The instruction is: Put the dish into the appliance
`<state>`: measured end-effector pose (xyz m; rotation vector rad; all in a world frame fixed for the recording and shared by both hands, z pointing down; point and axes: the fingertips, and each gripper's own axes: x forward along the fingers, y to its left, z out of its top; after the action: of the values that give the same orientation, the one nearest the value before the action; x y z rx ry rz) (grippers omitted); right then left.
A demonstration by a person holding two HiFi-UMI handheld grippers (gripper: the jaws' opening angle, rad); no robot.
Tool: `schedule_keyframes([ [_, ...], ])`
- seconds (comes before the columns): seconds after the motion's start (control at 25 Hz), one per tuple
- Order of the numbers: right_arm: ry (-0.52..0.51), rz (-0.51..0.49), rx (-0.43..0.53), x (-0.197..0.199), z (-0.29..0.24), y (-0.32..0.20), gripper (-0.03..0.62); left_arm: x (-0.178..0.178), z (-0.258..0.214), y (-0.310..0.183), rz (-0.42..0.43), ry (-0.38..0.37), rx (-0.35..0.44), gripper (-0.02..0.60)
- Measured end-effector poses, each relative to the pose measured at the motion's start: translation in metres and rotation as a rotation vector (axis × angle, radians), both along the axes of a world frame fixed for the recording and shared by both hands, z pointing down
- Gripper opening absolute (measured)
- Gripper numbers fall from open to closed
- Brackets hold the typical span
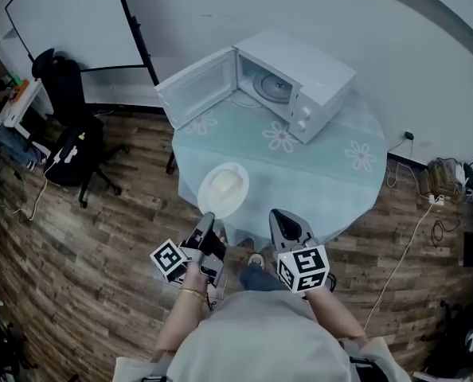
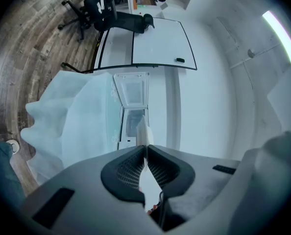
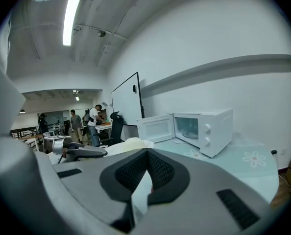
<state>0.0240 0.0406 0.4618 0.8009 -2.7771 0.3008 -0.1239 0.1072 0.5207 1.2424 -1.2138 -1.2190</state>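
The white dish (image 1: 223, 188) is gripped at its near rim by the left tool (image 1: 207, 220). In the left gripper view its 2 jaws are seen pressed onto the thin rim, which is shown edge-on between the pads. The dish is held over the near edge of the round counter (image 1: 332, 183), which is covered by a pale green cloth printed with flowers; whether the dish touches the cloth cannot be told. A pale yellowish patch is seen in the dish's middle. The white microwave (image 1: 304, 78) is set at the far side of the counter, well apart from the dish. Its door (image 1: 195, 87) is swung fully open to the left, and a glass turntable (image 1: 273, 86) is shown inside. The right tool (image 1: 279, 217) is held just beside the left one, to the right of the dish, with its jaws brought together and nothing between them. An office chair (image 1: 71, 126) and a whiteboard (image 1: 69, 22) are seen left of the counter on the wood floor (image 1: 85, 245).
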Motion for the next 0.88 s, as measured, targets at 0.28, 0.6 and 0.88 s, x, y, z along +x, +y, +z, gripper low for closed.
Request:
schedule_keyframes([
  [0.28, 0.002, 0.001, -0.002, -0.016, 0.002, -0.075, 0.005, -0.027, -0.003, -0.08, -0.01, -0.001, 0.011, 0.026],
  [0.6, -0.002, -0.02, 0.001, -0.033, 0.003, -0.132, 0.005, -0.045, -0.001, -0.149, -0.011, -0.007, 0.01, 0.028],
  [0.88, 0.005, 0.003, -0.014, -0.049, 0.011, -0.164, 0.005, -0.066, 0.004, -0.203, 0.029, 0.001, 0.002, 0.029],
])
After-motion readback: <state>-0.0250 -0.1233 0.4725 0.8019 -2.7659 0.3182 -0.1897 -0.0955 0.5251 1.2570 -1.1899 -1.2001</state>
